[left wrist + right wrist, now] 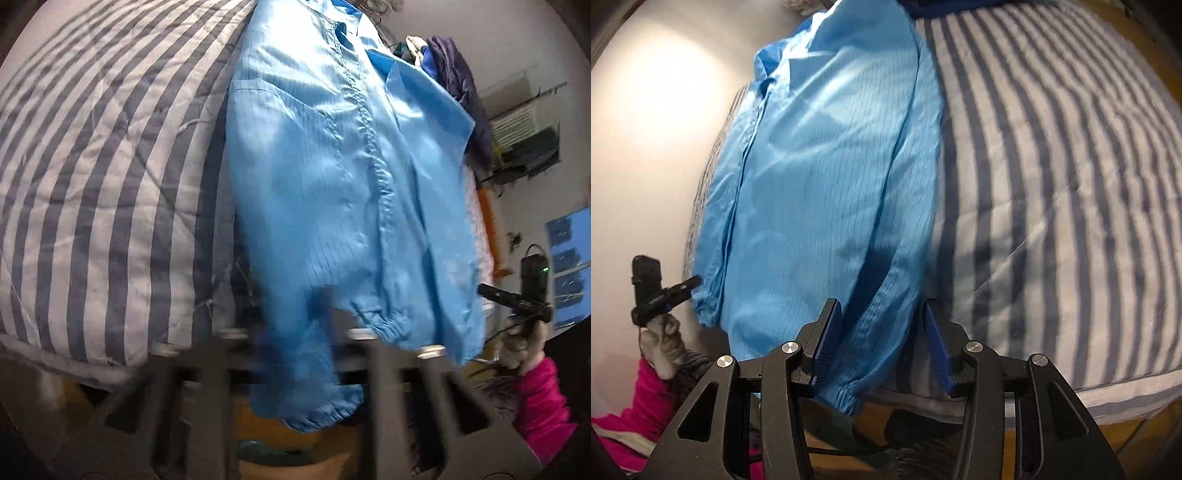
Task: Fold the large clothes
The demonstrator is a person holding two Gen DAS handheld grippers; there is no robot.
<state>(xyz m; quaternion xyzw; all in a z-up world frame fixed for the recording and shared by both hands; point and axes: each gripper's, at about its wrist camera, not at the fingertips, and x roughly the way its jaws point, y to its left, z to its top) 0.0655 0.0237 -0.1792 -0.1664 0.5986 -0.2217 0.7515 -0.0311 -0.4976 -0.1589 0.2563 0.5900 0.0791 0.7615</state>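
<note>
A light blue jacket is lying face up along the edge of a bed, spread over a blue-and-white striped quilt, its front closure running the length of the garment and its elastic-cuffed sleeves reaching the foot of the mattress. In the right wrist view, the right gripper is standing with its jaws spread wide, the blue ribbed pads sitting either side of the nearer sleeve without pressing it; the gathered cuff is hanging just past the mattress edge between the black fingers. The other sleeve cuff is lying at the jacket's far side, near the white wall. Beside it, the left gripper is showing as a small dark shape, held in a gloved hand with a bright pink cuff below it; whether its jaws are apart or together cannot be told. In the left wrist view that gripper's own frame is blurring across the bottom of the picture, the jacket's hem and cuffs hanging over it, while the right gripper is appearing at the far side. A heap of dark clothes is resting past the jacket's collar.
</note>
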